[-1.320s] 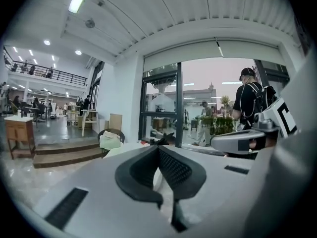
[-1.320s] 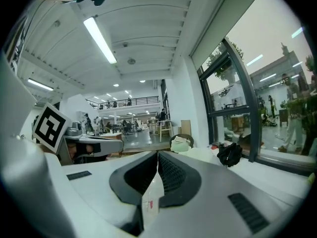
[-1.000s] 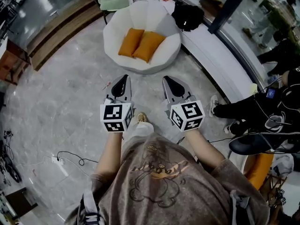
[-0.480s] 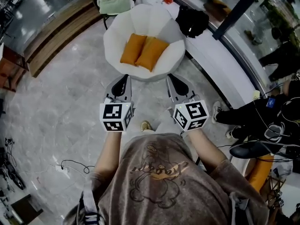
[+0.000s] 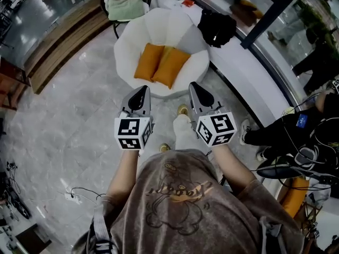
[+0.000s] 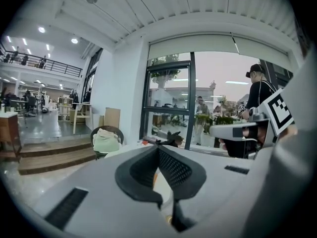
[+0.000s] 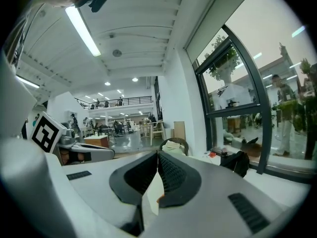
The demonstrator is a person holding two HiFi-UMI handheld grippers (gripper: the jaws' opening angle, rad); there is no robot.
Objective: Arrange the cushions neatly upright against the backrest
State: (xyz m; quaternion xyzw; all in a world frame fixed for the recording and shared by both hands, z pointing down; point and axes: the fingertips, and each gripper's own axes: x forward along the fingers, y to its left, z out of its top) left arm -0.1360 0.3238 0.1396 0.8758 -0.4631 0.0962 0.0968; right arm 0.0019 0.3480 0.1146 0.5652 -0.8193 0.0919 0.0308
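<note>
Cushions [image 5: 169, 66]: 2, orange, lying flat side by side on seat of white round chair [image 5: 125, 46]. Left gripper [image 5: 141, 90], right gripper [image 5: 194, 86]: jaws closed, empty, just short of chair.

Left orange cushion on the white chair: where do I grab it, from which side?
Likely the near short edge of the left orange rectangular cushion, from the open front of the round white chair. It lies on the seat, lengthwise toward the backrest, its right side against the second orange cushion, so that end is free. The left gripper is shut; open it first.
</note>
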